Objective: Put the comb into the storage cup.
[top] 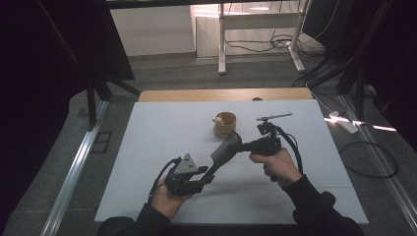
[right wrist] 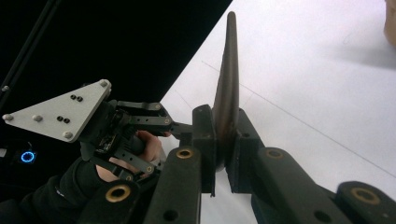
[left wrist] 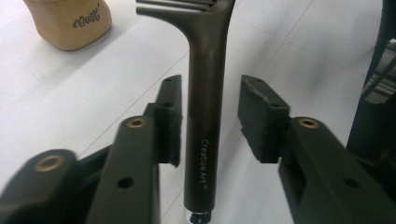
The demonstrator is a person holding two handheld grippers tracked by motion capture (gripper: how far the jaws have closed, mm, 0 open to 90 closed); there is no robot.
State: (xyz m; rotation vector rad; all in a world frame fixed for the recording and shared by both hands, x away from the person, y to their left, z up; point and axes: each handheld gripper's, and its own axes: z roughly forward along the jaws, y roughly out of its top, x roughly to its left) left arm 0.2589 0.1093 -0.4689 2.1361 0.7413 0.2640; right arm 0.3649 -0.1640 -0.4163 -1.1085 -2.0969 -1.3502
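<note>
A dark comb [top: 223,150] with a long handle hangs above the white table [top: 162,132], between both hands. My right gripper [top: 242,146] is shut on its toothed head; in the right gripper view the comb [right wrist: 227,70] stands edge-on, pinched between the pads of that gripper [right wrist: 223,135]. My left gripper [top: 208,177] is at the handle's end. In the left gripper view the handle [left wrist: 205,116], marked "Creative Art", runs up between the jaws of the open left gripper [left wrist: 210,100], with a gap on its right side. The left gripper [right wrist: 180,127] also appears in the right gripper view.
A small wooden cup [top: 224,124] stands on the table just beyond the comb, also seen as the cup [left wrist: 70,21] at the upper left. The table's wooden far edge [top: 196,95] lies behind. Cables [top: 369,160] lie on the floor at right.
</note>
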